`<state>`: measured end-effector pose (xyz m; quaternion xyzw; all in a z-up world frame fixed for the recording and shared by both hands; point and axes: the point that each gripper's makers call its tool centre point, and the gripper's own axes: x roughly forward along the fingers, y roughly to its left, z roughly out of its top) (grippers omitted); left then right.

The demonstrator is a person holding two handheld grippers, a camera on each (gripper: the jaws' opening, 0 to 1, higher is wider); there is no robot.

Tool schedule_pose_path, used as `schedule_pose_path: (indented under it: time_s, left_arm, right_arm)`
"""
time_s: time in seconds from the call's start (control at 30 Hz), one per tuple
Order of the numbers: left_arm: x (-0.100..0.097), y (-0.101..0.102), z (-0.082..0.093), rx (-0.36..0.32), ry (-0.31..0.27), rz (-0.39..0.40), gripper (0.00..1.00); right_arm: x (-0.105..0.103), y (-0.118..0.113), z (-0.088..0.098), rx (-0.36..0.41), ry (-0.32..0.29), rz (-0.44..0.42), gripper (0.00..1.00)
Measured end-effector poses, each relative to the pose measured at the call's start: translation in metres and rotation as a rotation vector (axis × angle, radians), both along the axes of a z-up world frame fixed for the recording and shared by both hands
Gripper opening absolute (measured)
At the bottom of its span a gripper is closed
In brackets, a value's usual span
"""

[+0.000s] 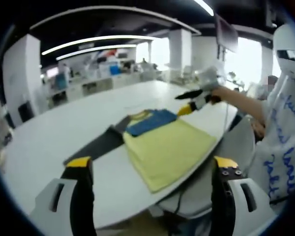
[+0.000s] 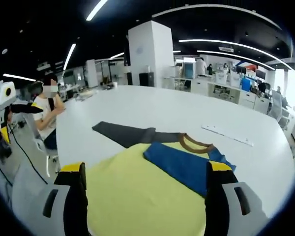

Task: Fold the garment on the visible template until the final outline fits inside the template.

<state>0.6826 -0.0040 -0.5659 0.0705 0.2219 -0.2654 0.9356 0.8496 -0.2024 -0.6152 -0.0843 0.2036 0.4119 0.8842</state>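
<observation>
Left gripper [image 1: 150, 169]: hovering with jaws spread wide, gripping nothing
Right gripper [image 2: 146, 173]: hanging wide open over the shirt, carrying nothing
Yellow T-shirt [image 1: 167, 147]: lying partly folded on the white table [image 1: 64, 128], blue sleeve [image 2: 179, 164] folded across
Dark grey template [image 2: 125, 132]: sticking out beside it

Open-plan office. Long ceiling light strips [image 2: 96, 9], white pillar [image 2: 146, 51], rows of desks with monitors [image 2: 226, 83] in background, seated person [image 2: 48, 110] at side, large white tabletop [image 2: 187, 110], bright windows [image 1: 243, 61].
</observation>
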Motion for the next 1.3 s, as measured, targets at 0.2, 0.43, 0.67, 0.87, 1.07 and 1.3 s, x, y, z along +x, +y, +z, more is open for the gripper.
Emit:
schedule_pose_path:
  time_s: [0.2,0.43,0.67,0.87,1.07,1.3]
  left_arm:
    - [0.006,-0.003,0.000,-0.005,-0.003,-0.018,0.96]
    - [0.011,-0.008,0.002,-0.013,-0.013,-0.038,0.96]
    - [0.013,-0.010,0.003,-0.018,-0.014,-0.051,0.96]
    - [0.017,-0.012,0.001,-0.031,-0.015,-0.055,0.96]
    - [0.019,-0.013,-0.001,-0.038,-0.011,-0.058,0.96]
    - [0.022,-0.014,-0.001,-0.034,-0.001,-0.053,0.96]
  right_arm:
    - [-0.017,-0.005,0.023,-0.006,-0.064,-0.019,1.00]
    - [-0.023,-0.013,0.026,-0.019,-0.062,-0.043,1.00]
    - [-0.024,-0.017,0.024,-0.007,-0.054,-0.065,1.00]
    - [-0.033,-0.016,0.025,-0.002,-0.038,-0.059,1.00]
    - [-0.037,-0.026,0.030,-0.005,-0.061,-0.097,1.00]
    - [-0.046,-0.034,0.028,-0.058,-0.066,-0.097,1.00]
